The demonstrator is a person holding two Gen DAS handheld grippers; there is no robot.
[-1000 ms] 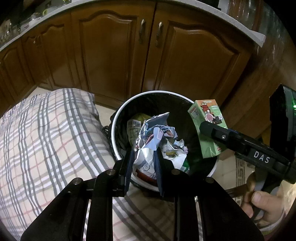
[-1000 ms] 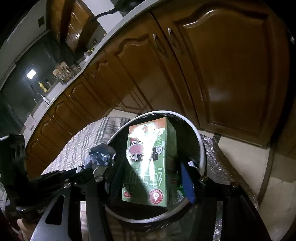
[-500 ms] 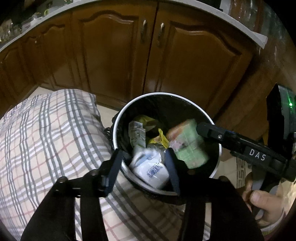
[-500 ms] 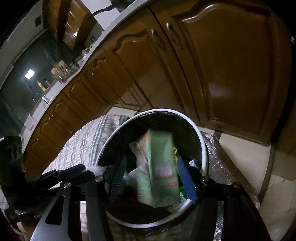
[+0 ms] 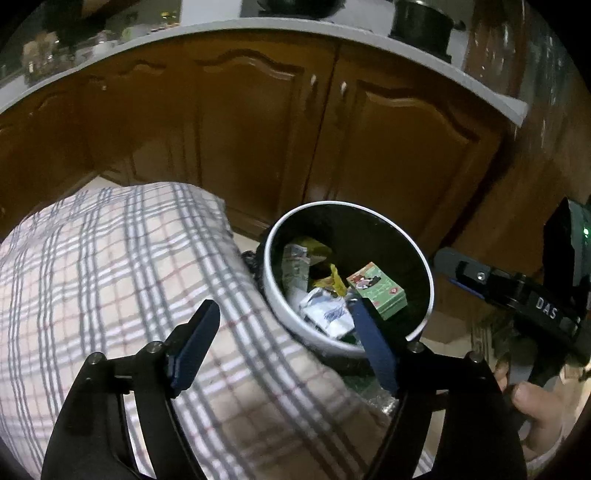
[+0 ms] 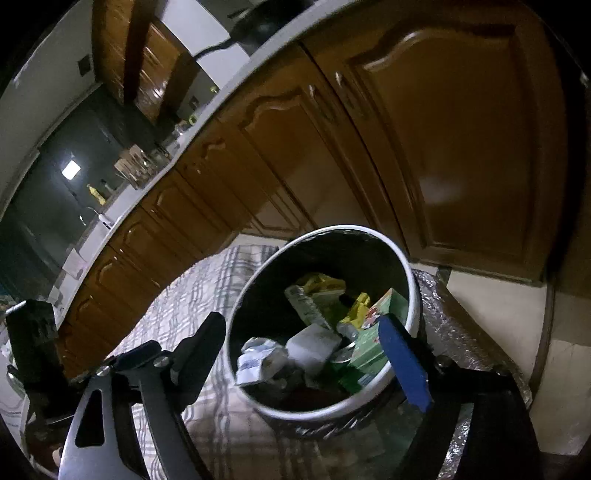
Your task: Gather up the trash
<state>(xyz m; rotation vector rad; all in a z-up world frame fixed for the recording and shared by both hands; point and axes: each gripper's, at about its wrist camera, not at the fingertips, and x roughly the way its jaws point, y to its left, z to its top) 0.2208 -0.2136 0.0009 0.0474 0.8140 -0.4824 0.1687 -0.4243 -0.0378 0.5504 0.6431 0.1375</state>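
left wrist: left tool (image 5: 284,339) spread apart, empty, above the checked cloth (image 5: 110,277); green carton (image 5: 380,290) and crumpled paper (image 5: 325,314) lie inside the trash bin (image 5: 424,266) | right wrist: right tool (image 6: 303,354) apart, empty, over the bin rim (image 6: 415,291); likely both freed for more trash

The right blue finger (image 5: 373,347) of the left tongs (image 5: 284,343) is covering the near rim of the trash bin (image 5: 295,317) and part of the crumpled white wrapper (image 5: 325,314). In the right wrist view, the right tongs' (image 6: 306,362) blue finger (image 6: 404,365) is hiding the lower end of the green carton (image 6: 369,347). The printing on the carton is staying too small to read. The plaid cloth (image 5: 110,277) is running off the frame's left edge, slightly smeared. The bench top (image 5: 221,33) is carrying dim, blurred items that cannot be told apart.
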